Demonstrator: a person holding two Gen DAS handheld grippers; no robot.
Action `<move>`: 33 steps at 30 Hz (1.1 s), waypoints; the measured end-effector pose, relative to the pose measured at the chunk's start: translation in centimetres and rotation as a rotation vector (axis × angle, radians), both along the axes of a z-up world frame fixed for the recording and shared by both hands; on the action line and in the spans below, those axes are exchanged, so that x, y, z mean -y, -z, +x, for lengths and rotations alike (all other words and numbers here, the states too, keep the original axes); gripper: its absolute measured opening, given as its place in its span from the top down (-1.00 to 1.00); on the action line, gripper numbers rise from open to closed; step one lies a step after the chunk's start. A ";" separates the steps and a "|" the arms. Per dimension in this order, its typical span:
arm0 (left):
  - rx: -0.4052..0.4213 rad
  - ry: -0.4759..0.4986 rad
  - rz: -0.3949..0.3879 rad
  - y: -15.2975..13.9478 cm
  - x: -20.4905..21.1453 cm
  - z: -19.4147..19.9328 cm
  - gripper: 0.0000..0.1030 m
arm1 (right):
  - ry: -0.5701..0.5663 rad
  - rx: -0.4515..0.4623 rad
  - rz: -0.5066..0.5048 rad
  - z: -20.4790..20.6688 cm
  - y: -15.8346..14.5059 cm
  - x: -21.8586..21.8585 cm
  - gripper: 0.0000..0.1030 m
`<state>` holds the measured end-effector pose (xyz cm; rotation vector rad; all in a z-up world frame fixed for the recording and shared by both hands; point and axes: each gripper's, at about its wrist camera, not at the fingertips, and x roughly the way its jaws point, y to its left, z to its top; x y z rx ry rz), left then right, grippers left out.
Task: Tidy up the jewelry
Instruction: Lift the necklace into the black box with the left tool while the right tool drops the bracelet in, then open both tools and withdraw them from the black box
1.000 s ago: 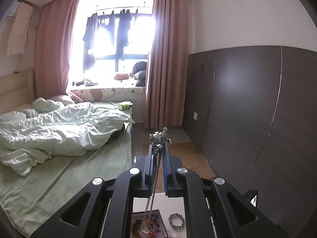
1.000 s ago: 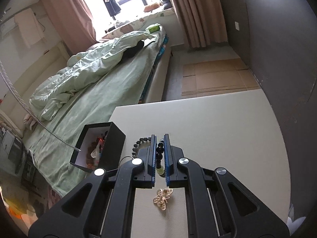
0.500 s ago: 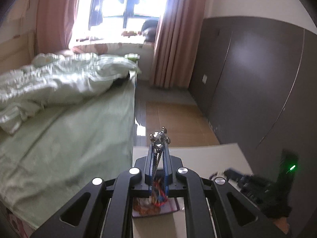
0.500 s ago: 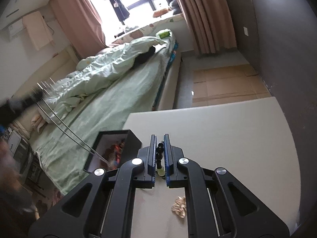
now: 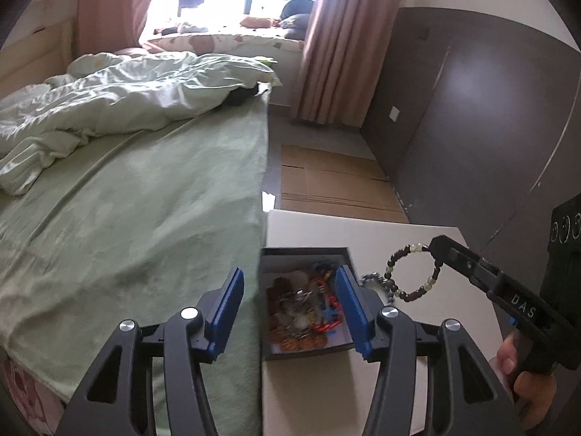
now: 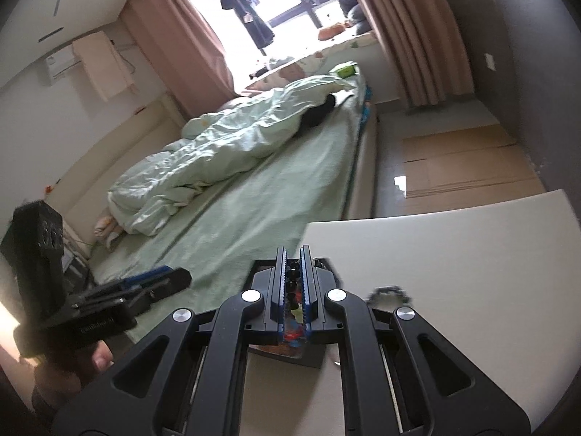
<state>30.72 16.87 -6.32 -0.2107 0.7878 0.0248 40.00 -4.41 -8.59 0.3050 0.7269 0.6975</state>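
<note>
**Bead bracelet up over the table, jewelry box sitting full**

Left gripper (image 5: 288, 301) spread wide, nothing between the 2 blue pads, poised right above the black jewelry box (image 5: 305, 254). Box parked at the near-left corner of the white table (image 5: 381, 229), hard by the green bed (image 5: 145, 196), packed with a tangle of red, orange and silver pieces. Right gripper (image 6: 293, 278) pinched narrow on a dark bead bracelet (image 5: 412, 272), loop dangling in the air just right of the box. Second bracelet (image 5: 377, 281) flat on the table beside the box.
</note>
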 end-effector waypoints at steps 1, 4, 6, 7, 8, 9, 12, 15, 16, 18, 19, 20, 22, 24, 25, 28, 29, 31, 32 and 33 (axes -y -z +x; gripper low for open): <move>-0.001 -0.006 -0.002 0.0 -0.4 -0.3 0.01 | -0.009 0.000 0.002 -0.1 -0.1 -0.6 0.84; -0.008 -0.025 -0.013 0.3 -1.5 -1.5 0.01 | -0.037 -0.011 0.015 -0.2 -0.1 -2.2 0.84; -0.011 -0.038 -0.014 0.4 -2.0 -2.2 0.01 | -0.051 -0.026 0.027 -0.3 0.0 -3.3 0.84; -0.014 -0.048 -0.018 0.5 -2.4 -2.6 0.01 | -0.056 -0.027 0.028 -0.3 0.0 -3.8 0.84; -0.016 -0.056 -0.023 0.6 -2.6 -3.0 0.01 | -0.067 -0.034 0.031 -0.3 0.0 -4.5 0.84; -0.016 -0.064 -0.027 0.6 -2.9 -3.2 0.01 | -0.077 -0.045 0.029 -0.2 0.0 -5.0 0.83; -0.019 -0.086 -0.031 0.6 -3.5 -4.1 -0.01 | -0.088 -0.107 -0.038 0.2 0.8 -6.7 -0.26; -0.003 -0.102 -0.022 0.0 -3.7 -5.1 -0.26 | -0.031 -0.065 -0.048 -0.4 0.6 -5.8 -0.51; 0.006 -0.106 -0.017 -0.2 -3.7 -5.3 -0.37 | -0.035 -0.066 -0.046 -0.5 0.5 -5.5 -0.51; 0.028 -0.116 -0.011 -0.6 -3.6 -6.0 -0.48 | -0.027 -0.077 -0.042 -0.7 0.7 -4.5 -0.51; 0.032 -0.120 -0.013 -0.8 -3.5 -6.3 -0.50 | -0.019 -0.082 -0.046 -0.7 0.9 -4.1 -0.51; 0.034 -0.124 -0.017 -0.9 -3.4 -6.5 -0.51 | -0.008 -0.098 -0.054 -0.7 1.3 -3.5 -0.51; 0.037 -0.125 -0.021 -0.9 -3.0 -6.8 -0.58 | 0.009 -0.119 -0.065 -0.9 1.8 -2.5 -0.51; 0.048 -0.122 -0.014 -1.0 -2.3 -7.3 -0.66 | 0.040 -0.124 -0.095 -1.3 2.2 -1.2 -0.51; 0.052 -0.120 -0.014 -1.0 -2.0 -7.5 -0.69 | 0.049 -0.124 -0.110 -1.5 2.2 -0.7 -0.51; 0.050 -0.114 -0.022 -0.8 -1.0 -8.1 -0.73 | 0.071 -0.112 -0.127 -2.1 1.9 0.8 -0.61; 0.047 -0.112 -0.019 -0.6 -0.8 -8.1 -0.73 | 0.086 -0.104 -0.127 -2.2 1.7 1.6 -0.65; 0.043 -0.108 -0.011 -0.6 -0.2 -8.5 -0.77 | 0.110 -0.094 -0.132 -2.5 1.4 2.6 -0.65; 0.045 -0.106 -0.010 -0.6 0.0 -8.6 -0.79 | 0.121 -0.096 -0.134 -2.5 1.2 3.2 -0.65; 0.049 -0.103 -0.012 -0.7 0.2 -8.9 -0.81 | 0.126 -0.099 -0.130 -2.6 1.2 3.7 -0.66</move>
